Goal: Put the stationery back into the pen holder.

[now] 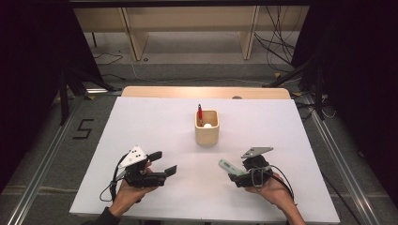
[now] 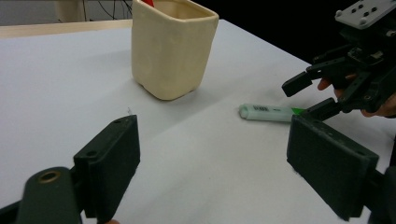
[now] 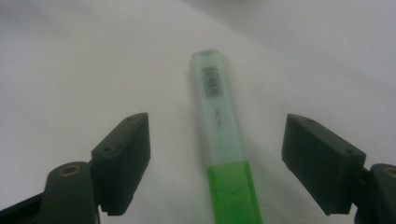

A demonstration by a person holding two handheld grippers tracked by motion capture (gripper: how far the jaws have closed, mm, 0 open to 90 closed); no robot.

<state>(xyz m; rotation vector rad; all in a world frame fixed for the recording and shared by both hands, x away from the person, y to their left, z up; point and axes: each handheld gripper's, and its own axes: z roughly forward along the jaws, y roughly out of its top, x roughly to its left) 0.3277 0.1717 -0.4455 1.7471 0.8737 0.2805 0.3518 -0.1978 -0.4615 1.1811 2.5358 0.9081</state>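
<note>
A highlighter with a pale body and a green cap lies flat on the white table, right of centre. My right gripper is open, its jaws straddling the cap end without touching it. In the right gripper view the highlighter runs up the middle between the two pads of the right gripper. My left gripper is open and empty at the front left. Its own view shows the left gripper, the highlighter and the right gripper beyond.
A cream square cup stands mid-table behind the grippers, holding a red pen and a small white object. In the left gripper view the cup stands ahead to the left. Bare white surface lies between the hands.
</note>
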